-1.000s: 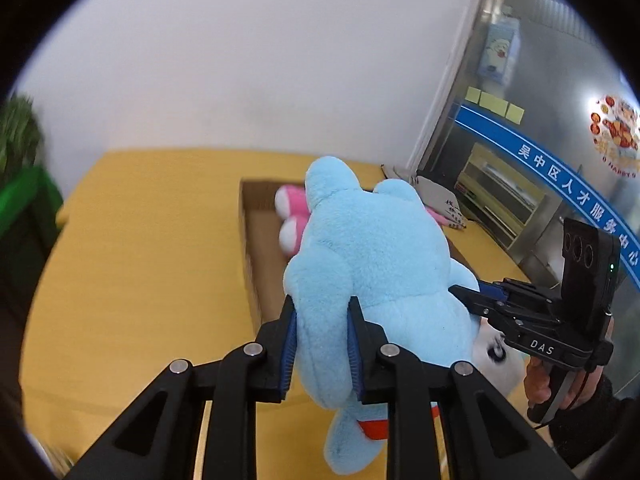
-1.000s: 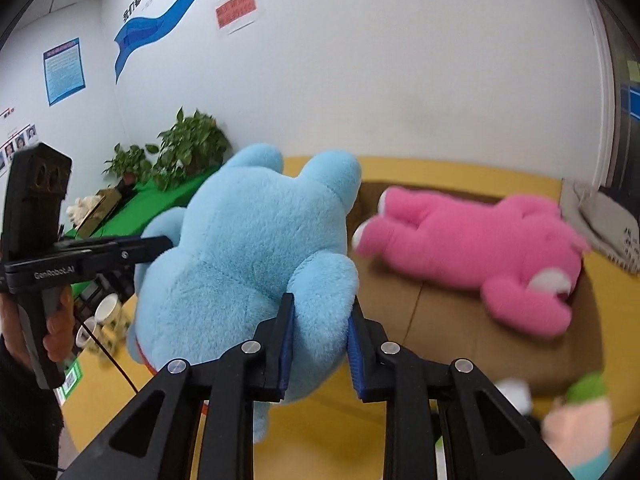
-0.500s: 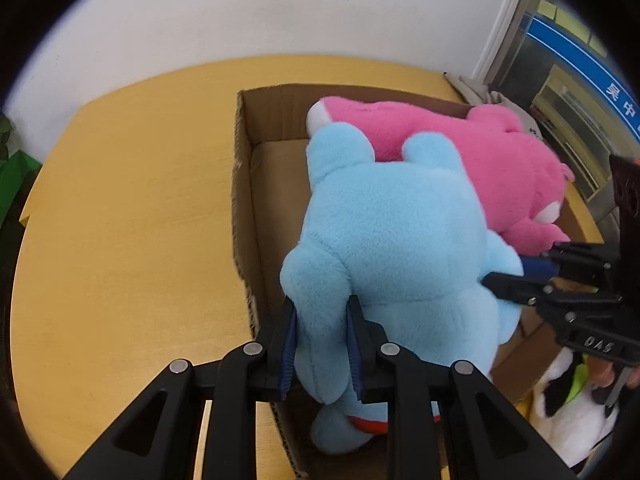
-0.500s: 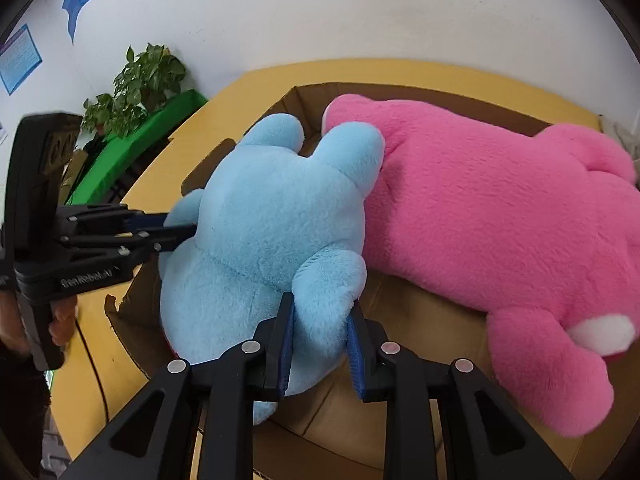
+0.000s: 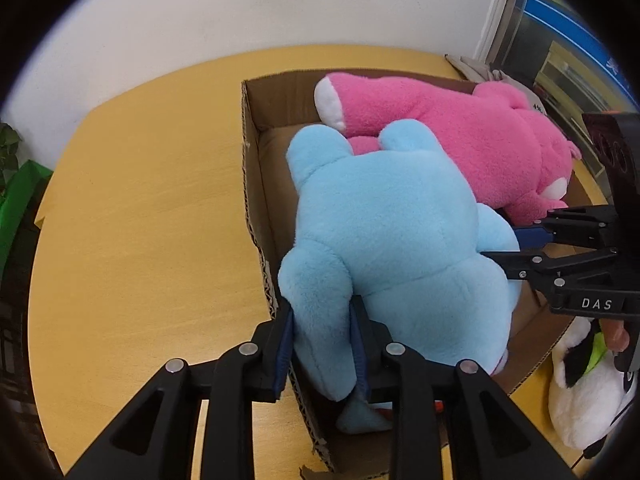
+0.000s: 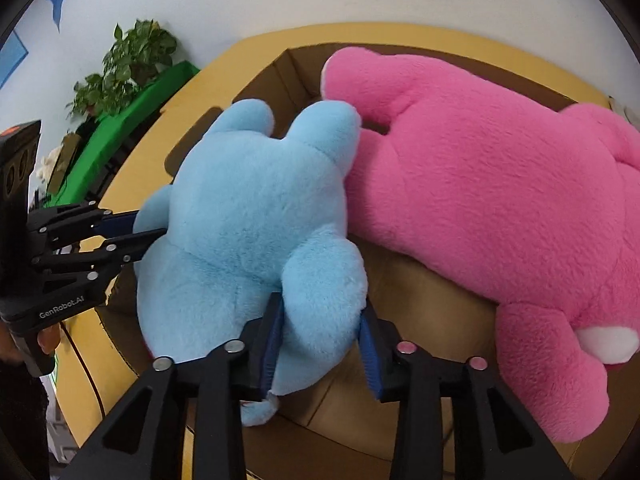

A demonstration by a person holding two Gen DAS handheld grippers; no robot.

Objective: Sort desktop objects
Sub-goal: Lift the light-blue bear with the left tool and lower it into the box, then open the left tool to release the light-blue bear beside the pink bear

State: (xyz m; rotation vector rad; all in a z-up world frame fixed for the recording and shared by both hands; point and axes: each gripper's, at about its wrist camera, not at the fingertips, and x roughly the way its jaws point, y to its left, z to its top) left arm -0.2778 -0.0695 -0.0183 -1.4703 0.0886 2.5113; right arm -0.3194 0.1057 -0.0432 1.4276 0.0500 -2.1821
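the blue plush toy (image 5: 392, 232) lies face down in the cardboard box (image 5: 256, 160), its ears toward the far wall of the box and its body filling the near left part. just beside it, touching one ear and its side, lies the pink plush toy (image 5: 460, 136), stretched across the far and right part of the same box. the box stands on the yellow worktop (image 5: 140, 220).

the left claw (image 5: 322, 340) has a blue limb of the toy between its pads at the near left edge of the box; its jaws have just been opening a little, yet the fur there is still squeezed and both pads press on it. the right claw (image 6: 322, 344) reaches in from the other side around another blue limb; its jaws have just been opening too, and here the left pad touches the fur while the right pad stands clear of it with a gap showing, so the hold is let go.

a white plush toy (image 5: 584, 384) with black and green patches lies on the worktop outside the box at its right corner. a green potted plant (image 6: 124, 68) stands beyond the worktop against the white wall.
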